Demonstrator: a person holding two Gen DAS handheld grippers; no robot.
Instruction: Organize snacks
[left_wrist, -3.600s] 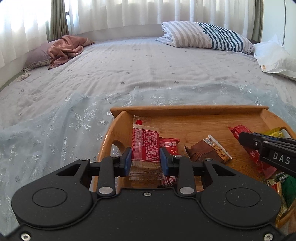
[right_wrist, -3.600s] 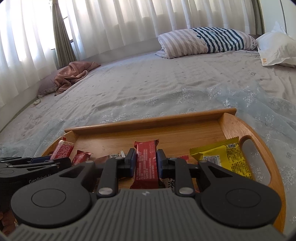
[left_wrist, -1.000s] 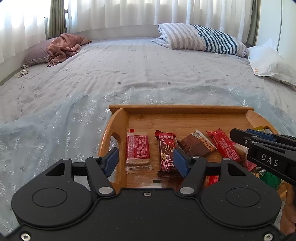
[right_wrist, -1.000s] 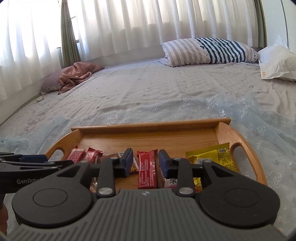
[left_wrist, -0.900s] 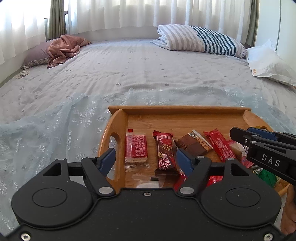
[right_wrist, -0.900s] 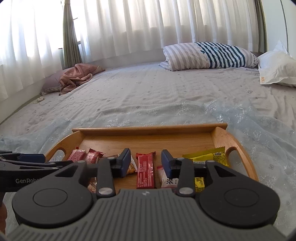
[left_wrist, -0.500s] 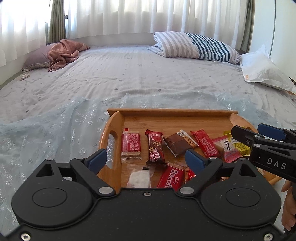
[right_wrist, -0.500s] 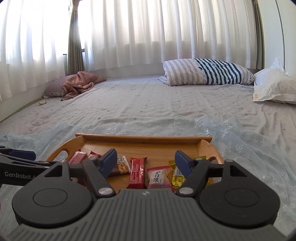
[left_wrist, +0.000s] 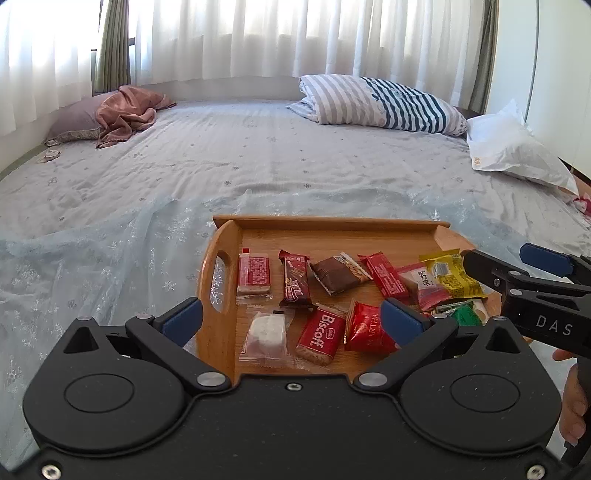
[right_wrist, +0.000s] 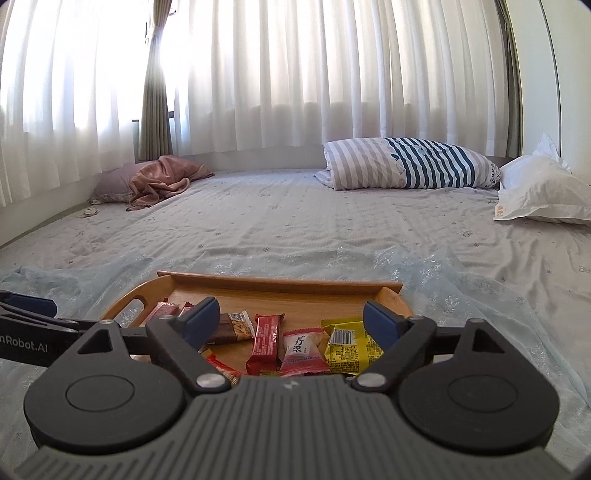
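A wooden tray (left_wrist: 225, 236) lies on the bed with several wrapped snacks in it. The back row runs from a red cracker pack (left_wrist: 254, 273) and a dark red wafer bar (left_wrist: 295, 282) past a brown bar (left_wrist: 338, 275) and a red bar (left_wrist: 386, 275) to a yellow pack (left_wrist: 448, 273). A Biscoff pack (left_wrist: 320, 334) lies nearer. My left gripper (left_wrist: 291, 319) hangs above the tray's near edge, its jaws opening, nothing between them. My right gripper (right_wrist: 291, 320) is also opening and empty, above the red bar (right_wrist: 266, 341) and yellow pack (right_wrist: 345, 345).
A sheer pale-blue cloth (left_wrist: 110, 258) lies under the tray. Far back are a striped pillow (left_wrist: 376, 101), a white pillow (left_wrist: 513, 151) at the right and a pink blanket (left_wrist: 125, 114) at the left. White curtains (right_wrist: 332, 74) hang behind the bed.
Both grippers opened wide, the left off the red cracker pack and the right off the red bar. Both pulled back and rose, so more of the tray shows.
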